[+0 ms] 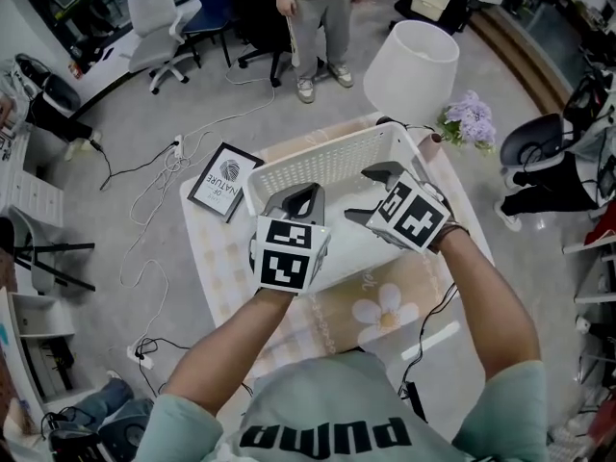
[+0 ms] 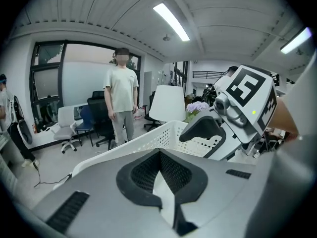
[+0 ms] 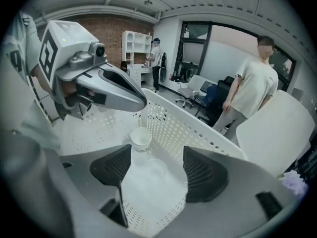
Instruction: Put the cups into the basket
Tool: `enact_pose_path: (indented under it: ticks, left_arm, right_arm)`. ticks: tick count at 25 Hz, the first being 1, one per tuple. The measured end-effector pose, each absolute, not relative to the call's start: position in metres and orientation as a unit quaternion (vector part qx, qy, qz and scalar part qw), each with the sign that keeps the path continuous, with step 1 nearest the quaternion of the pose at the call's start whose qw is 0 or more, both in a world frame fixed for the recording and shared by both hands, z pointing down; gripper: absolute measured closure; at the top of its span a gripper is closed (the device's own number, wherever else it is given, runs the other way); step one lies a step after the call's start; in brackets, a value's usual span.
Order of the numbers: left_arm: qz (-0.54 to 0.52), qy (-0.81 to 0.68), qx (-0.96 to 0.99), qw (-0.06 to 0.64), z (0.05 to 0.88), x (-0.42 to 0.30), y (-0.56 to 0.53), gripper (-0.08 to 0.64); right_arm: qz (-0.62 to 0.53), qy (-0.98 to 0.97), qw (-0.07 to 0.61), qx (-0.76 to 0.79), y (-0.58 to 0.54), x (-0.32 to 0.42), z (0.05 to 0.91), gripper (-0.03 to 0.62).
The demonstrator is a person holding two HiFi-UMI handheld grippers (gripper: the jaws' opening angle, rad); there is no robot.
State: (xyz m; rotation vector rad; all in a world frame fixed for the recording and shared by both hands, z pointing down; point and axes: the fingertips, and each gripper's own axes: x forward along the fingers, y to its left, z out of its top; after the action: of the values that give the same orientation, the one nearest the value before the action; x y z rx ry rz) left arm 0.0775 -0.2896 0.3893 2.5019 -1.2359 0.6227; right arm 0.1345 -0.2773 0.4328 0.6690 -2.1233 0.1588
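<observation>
One cup upright, mouth up, in basket; right gripper jaws spread; left gripper jaws together.

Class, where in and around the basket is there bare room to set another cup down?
Most of the basket floor is bare, between the paper cup in its far corner and the near wall. The cloth in front of the basket is bare too. Above the basket it is crowded: the left gripper and right gripper hang there.
</observation>
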Motion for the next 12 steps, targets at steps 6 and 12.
enact_pose_path:
  ticks: [6,12]
  left_arm:
    - [0.218,-0.426,0.869,0.126,0.384,0.064,-0.27,0.558]
    - [0.217,-0.428,0.87,0.111,0.374,0.044,-0.248,0.558]
  right_arm:
    - [0.072,-0.854,0.386,0.342,-0.261,0.128,0.41,0.356]
    - [0.078,-0.837,0.329,0.43,-0.246,0.129,0.396,0.515]
